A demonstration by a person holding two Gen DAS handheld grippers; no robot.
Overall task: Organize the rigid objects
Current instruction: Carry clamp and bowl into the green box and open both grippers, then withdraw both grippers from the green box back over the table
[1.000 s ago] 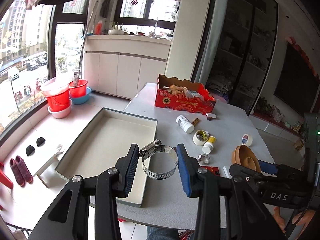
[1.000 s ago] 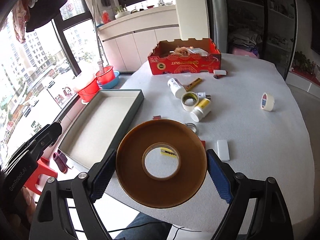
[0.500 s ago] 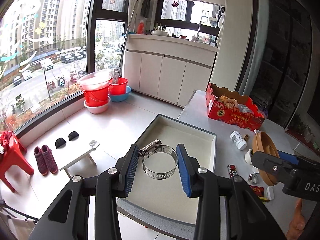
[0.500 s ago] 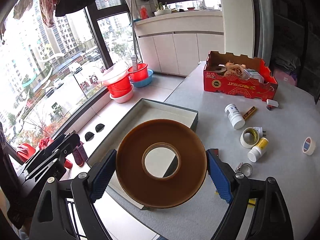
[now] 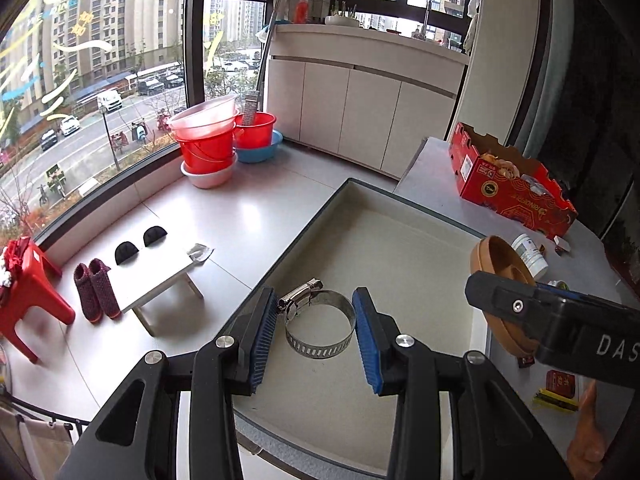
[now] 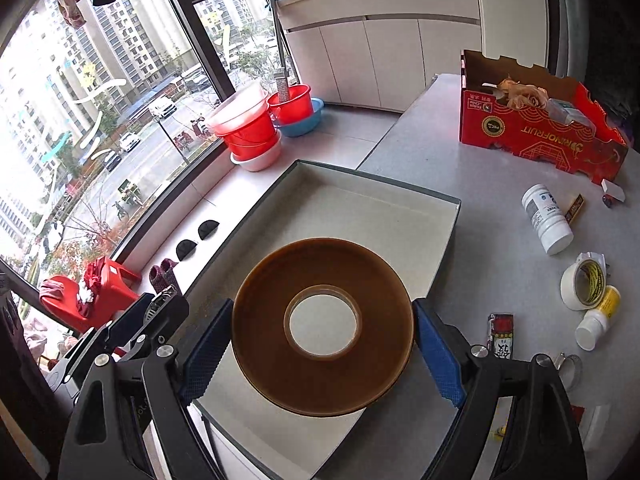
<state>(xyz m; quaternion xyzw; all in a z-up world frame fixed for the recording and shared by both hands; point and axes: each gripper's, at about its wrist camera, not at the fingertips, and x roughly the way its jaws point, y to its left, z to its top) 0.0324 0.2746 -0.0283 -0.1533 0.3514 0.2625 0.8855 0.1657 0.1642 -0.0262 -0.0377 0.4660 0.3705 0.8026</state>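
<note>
My left gripper (image 5: 316,332) is shut on a metal hose clamp (image 5: 320,326) and holds it above the near left part of the shallow grey tray (image 5: 400,216). My right gripper (image 6: 322,344) is shut on a large brown tape roll (image 6: 280,360) and holds it flat over the tray (image 6: 400,208), near its front. The roll also shows at the right of the left wrist view (image 5: 492,264), with the right gripper's black body in front of it. The left gripper's body shows at the lower left of the right wrist view.
On the grey table to the right lie a red cardboard box (image 6: 532,132), a white bottle (image 6: 546,220), a white tape roll (image 6: 582,284), a yellow-labelled bottle (image 6: 598,316) and small packets (image 6: 502,336). Red buckets (image 5: 208,140) and a low white stool (image 5: 156,268) stand on the floor left.
Both grippers have swung left from over the table to over the tray, each still holding its object. The tray now fills the middle of both views.
</note>
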